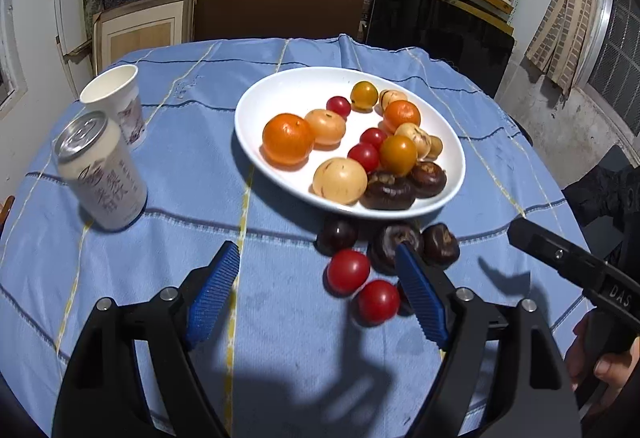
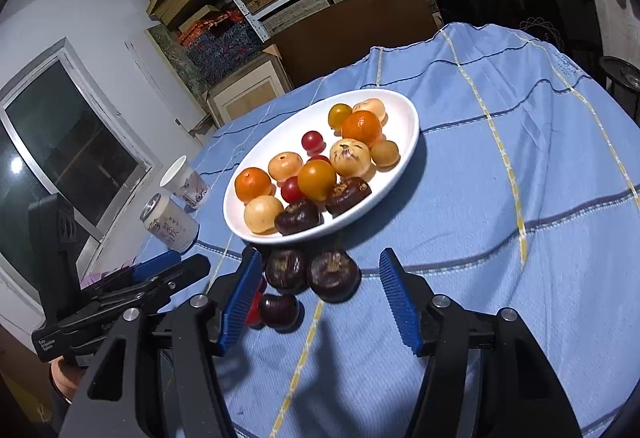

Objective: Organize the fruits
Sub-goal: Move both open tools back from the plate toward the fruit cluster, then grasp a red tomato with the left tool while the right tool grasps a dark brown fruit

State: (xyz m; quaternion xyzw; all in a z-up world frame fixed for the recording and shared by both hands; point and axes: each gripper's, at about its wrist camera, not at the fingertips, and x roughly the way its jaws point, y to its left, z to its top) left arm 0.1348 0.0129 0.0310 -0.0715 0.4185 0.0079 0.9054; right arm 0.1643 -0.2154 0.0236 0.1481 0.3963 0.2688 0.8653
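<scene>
A white oval plate holds oranges, pale round fruits, red and yellow tomatoes and two dark water chestnuts. On the blue cloth in front of it lie three dark chestnuts and two red tomatoes. My left gripper is open and empty, its right finger just beside the loose fruits. My right gripper is open and empty, with the loose chestnuts between and just beyond its fingers. The right gripper's body shows at the right edge of the left wrist view.
A white drink can and a paper cup stand left of the plate. The blue tablecloth covers a round table. Shelves with boxes, a dark chair back and a black panel stand behind.
</scene>
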